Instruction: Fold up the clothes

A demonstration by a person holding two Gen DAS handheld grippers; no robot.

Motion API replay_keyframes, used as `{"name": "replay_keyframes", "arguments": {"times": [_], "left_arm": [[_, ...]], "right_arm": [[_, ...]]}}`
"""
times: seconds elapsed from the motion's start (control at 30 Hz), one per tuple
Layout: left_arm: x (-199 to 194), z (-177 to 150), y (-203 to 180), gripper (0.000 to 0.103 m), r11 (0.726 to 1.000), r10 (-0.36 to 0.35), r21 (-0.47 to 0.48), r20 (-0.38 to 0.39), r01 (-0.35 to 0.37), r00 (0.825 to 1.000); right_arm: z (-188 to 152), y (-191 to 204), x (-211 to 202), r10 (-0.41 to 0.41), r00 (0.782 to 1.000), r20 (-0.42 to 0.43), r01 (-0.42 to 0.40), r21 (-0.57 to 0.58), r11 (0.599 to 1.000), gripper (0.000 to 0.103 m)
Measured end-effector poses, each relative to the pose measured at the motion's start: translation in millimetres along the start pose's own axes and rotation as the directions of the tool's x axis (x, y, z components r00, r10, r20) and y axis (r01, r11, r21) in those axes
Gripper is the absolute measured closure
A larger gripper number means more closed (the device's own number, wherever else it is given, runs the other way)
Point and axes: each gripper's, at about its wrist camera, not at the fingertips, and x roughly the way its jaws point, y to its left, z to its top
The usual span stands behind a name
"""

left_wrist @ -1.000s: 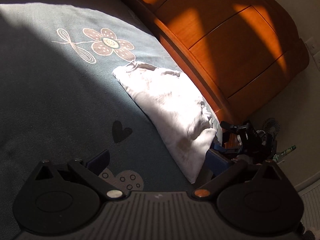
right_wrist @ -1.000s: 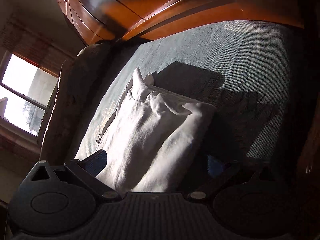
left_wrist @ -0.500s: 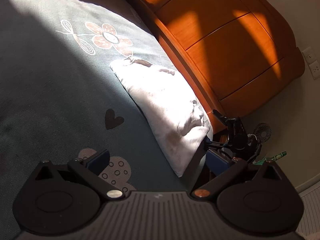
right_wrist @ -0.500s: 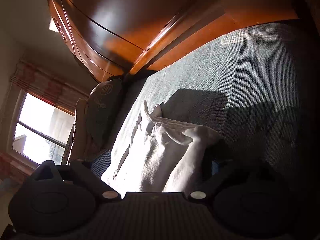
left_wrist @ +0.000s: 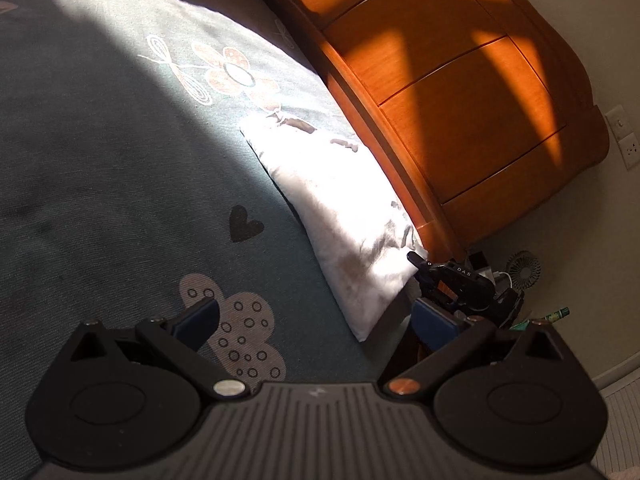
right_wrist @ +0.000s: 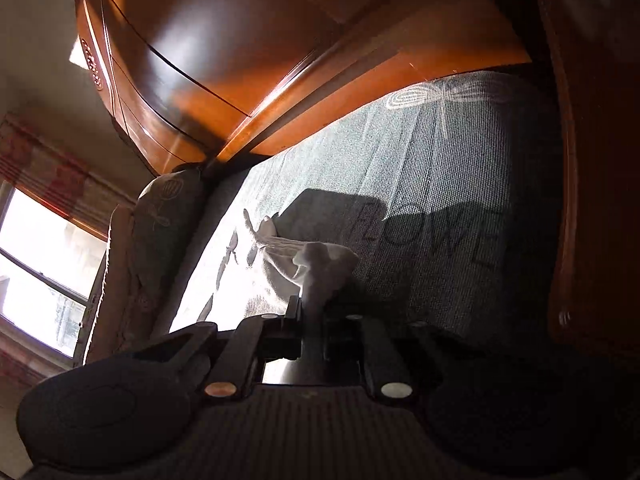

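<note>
A white folded garment (left_wrist: 344, 208) lies on the grey-green flowered bed sheet (left_wrist: 120, 200), along the wooden bed board. My left gripper (left_wrist: 316, 320) hovers open over the sheet, short of the garment's near end, with nothing between its fingers. My right gripper (right_wrist: 314, 320) is shut on the garment (right_wrist: 320, 264), pinching its raised edge low over the bed. In the left wrist view, the right gripper (left_wrist: 418, 260) shows as a black shape at the garment's right corner.
The curved orange wooden bed board (left_wrist: 460, 92) rises right beside the garment. A patterned pillow (right_wrist: 168, 208) leans at the bed's far end near a bright window (right_wrist: 36, 264). A small fan (left_wrist: 522, 270) sits beyond the bed corner, and a wall outlet (left_wrist: 624, 148) is nearby.
My right gripper dropped low to the garment's edge and went from open to shut on it. The left gripper drew back a little and stayed open.
</note>
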Motion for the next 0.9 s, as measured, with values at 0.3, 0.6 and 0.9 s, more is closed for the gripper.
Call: {"name": "replay_keyframes", "arguments": {"times": [0.3, 0.6, 0.9], "left_arm": [[5, 6, -2, 0.001, 0.994, 0.098, 0.057, -0.001, -0.098, 0.995], [2, -5, -11, 0.001, 0.926, 0.248, 0.287, 0.024, -0.244, 0.968], [1, -6, -8, 0.001, 0.892, 0.298, 0.332, 0.076, -0.306, 0.952]], "right_arm": [[-9, 92, 2, -0.133, 0.989, 0.07, 0.15, -0.479, 0.865, 0.053], [-25, 109, 73, -0.241, 0.97, 0.01, 0.174, -0.721, 0.671, 0.052], [-1, 117, 116, -0.278, 0.96, -0.021, 0.183, -0.707, 0.683, 0.05]]}}
